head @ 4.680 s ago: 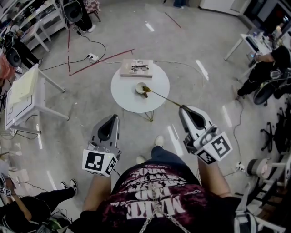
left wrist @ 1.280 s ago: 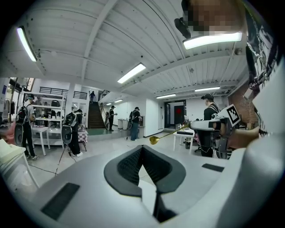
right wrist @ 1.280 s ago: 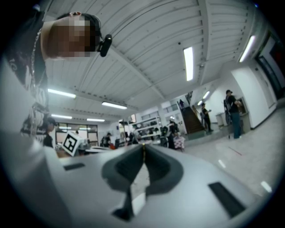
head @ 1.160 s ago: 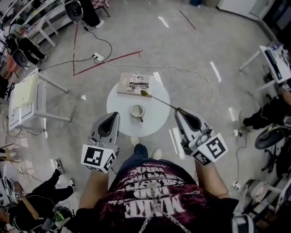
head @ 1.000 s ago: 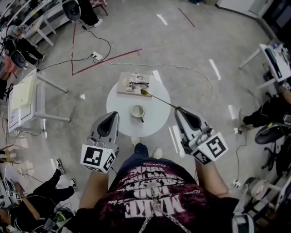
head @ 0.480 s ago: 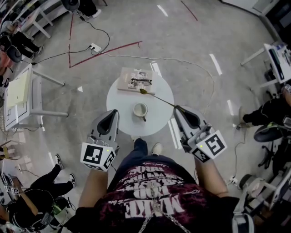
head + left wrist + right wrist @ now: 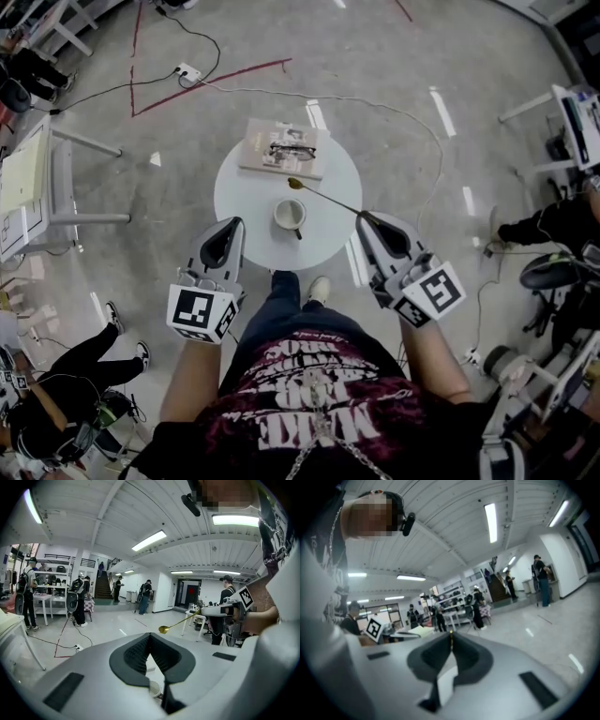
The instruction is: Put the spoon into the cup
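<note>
we're lower now: r gripper [image 7: 362,217], clamped on spoon [image 7: 326,196], has bowl nearer cup [image 7: 290,215] mid-frame, so drop-in's next. l gripper [image 7: 233,224] closed, empty.

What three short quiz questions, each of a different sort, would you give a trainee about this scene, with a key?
1. Which gripper holds the spoon?
2. What lies on the book? A. glasses B. a phone C. a plate
3. True or false: the spoon's bowl is already inside the cup.

Key:
1. The right gripper, shut on the handle's end.
2. A
3. False: the bowl hangs above the table, beside the cup.
</note>
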